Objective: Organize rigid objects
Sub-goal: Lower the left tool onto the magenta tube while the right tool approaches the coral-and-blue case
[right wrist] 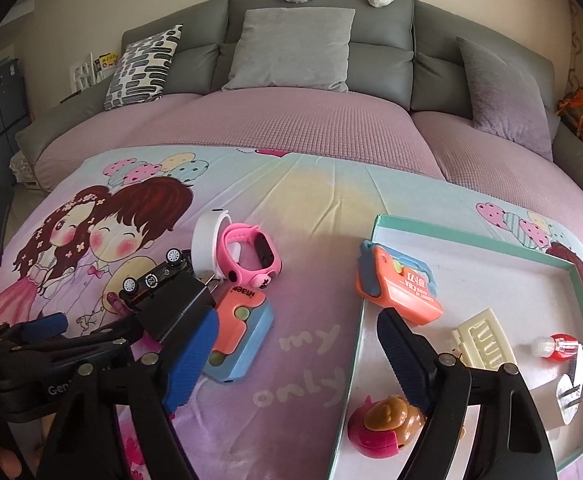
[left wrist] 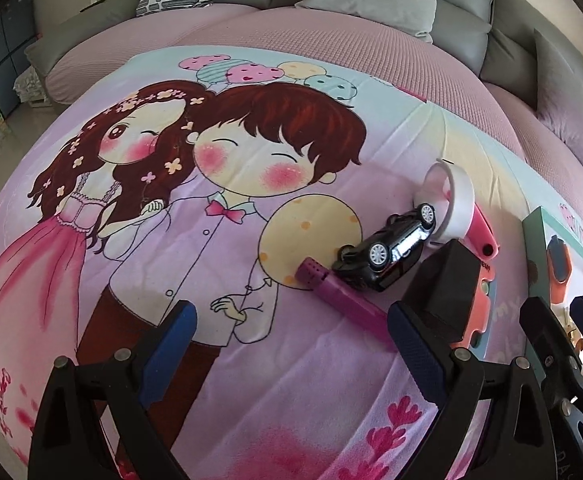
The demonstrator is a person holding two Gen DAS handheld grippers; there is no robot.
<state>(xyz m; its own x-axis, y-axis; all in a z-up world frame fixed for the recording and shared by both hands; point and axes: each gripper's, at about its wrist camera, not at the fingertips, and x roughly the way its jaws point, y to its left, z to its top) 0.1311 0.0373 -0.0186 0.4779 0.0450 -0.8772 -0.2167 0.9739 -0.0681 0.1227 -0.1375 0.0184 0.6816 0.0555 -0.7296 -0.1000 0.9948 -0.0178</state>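
Left gripper: jaws spread wide over the cartoon-print blanket, nothing between the pads; a black plug adapter lies just beyond the right finger, and contact cannot be told.

Right gripper: jaws apart, gripping nothing. The left finger sits over the blanket, the right finger over the tray's near edge.

Loose items on the blanket: black toy car tipped on its side, purple pen-like stick touching it, white ring upright beside a pink kids' smartwatch, and an orange-and-blue case lying flat beside the adapter.

Mint-rimmed tray to the right holds a second orange-and-blue case across its near-left rim, a cream comb-like clip, a small red bottle lying down, and a pink-and-brown character toy.
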